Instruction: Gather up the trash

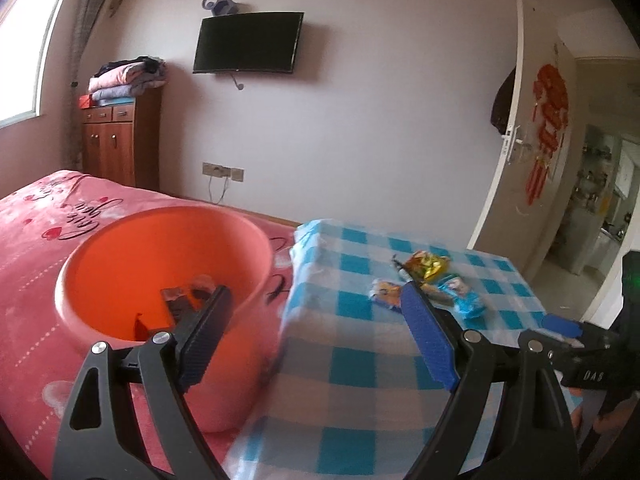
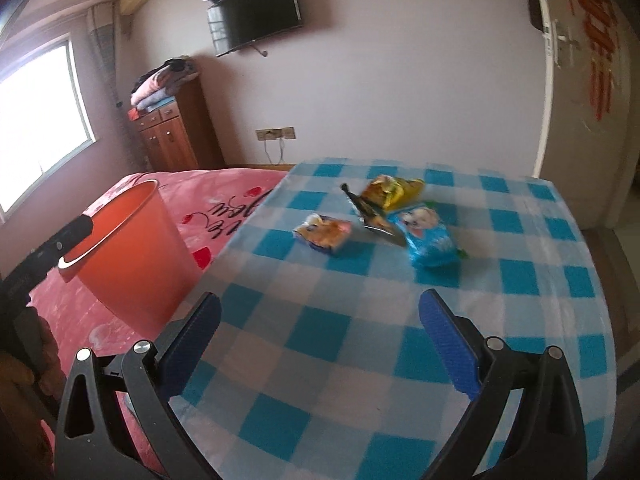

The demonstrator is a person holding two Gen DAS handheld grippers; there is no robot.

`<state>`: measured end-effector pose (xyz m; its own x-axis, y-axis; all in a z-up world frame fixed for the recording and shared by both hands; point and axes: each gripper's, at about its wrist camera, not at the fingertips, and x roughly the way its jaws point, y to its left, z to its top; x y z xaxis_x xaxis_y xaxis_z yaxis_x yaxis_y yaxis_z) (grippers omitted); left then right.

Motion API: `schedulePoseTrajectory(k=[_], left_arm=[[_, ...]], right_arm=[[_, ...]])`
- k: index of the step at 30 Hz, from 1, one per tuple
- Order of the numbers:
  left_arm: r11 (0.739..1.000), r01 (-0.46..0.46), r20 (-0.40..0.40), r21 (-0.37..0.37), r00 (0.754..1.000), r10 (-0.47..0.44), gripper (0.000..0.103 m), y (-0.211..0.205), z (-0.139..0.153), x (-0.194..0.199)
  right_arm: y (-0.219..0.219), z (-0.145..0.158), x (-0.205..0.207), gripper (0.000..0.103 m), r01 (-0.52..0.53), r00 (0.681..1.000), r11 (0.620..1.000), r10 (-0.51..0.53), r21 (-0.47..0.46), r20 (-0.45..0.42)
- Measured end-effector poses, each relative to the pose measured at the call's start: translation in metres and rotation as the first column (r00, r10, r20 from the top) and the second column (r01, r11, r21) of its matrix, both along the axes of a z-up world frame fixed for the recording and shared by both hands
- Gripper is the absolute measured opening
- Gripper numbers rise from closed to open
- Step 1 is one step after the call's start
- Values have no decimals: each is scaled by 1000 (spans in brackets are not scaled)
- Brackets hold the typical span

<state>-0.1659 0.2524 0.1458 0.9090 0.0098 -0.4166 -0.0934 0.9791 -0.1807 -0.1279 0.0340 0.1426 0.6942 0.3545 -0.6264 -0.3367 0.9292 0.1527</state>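
Both grippers, left gripper (image 1: 316, 308) and right gripper (image 2: 320, 316), jaws wide, empty; 4 snack wrappers (image 2: 430, 236) right of orange bin (image 2: 132, 248), bin close for short drops.

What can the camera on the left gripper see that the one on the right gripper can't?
Only the left view looks down into the orange bin, where a few dark scraps lie at the bottom, and through the open doorway into another room.

Only the right view shows the bin's outer wall standing on the pink bedspread.

Both show the checked cloth with the yellow wrapper, blue wrapper and orange wrapper, plus the wall television.
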Motion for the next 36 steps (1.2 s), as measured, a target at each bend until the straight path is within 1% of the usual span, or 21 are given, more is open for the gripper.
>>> schedulePoseTrajectory(k=[4, 7, 10, 16, 19, 22, 27, 30, 32, 33, 34, 36], left_arm=[[999, 34, 3, -35, 999, -34, 86, -11, 5, 4], [996, 65, -18, -68, 998, -66, 87, -21, 2, 11], [993, 90, -47, -80, 995, -93, 87, -32, -4, 21], [985, 129, -124, -117, 982, -143, 87, -57, -25, 51], [982, 138, -169, -132, 973, -160, 87, -70, -36, 73], [973, 149, -224, -177, 956, -188, 87, -81, -51, 99], [959, 119, -315, -258, 928, -200, 87, -95, -78, 146], [952, 89, -343, -292, 919, -192, 87, -99, -90, 172], [949, 59, -365, -308, 914, -175, 87, -100, -98, 189], [949, 45, -373, -311, 913, -166, 87, -99, -100, 194], [949, 24, -383, -314, 911, -150, 87, -98, -103, 200], [947, -16, -404, -322, 907, -122, 87, -95, -108, 212]], right_arm=[[-19, 3, -3, 98, 35, 999, 999, -35, 4, 1], [-36, 5, 1, 98, 66, 998, 998, -66, 24, -12], [-51, 5, 9, 98, 97, 995, 995, -97, 15, -14], [-76, -3, 42, 98, 151, 987, 988, -151, -5, -50], [-86, -8, 63, 98, 150, 987, 989, -148, 14, -66], [-95, -16, 88, 98, 148, 985, 987, -142, 56, -99], [-98, -26, 132, 98, 116, 986, 987, -102, 109, -129], [-95, -25, 161, 98, 86, 989, 987, -68, 135, -134], [-91, -23, 182, 96, 58, 990, 987, -38, 150, -135], [-89, -23, 190, 90, 47, 991, 987, -26, 156, -134], [-85, -23, 201, 82, 34, 991, 987, -12, 159, -135], [-79, -25, 219, 79, 10, 989, 987, 13, 159, -145]])
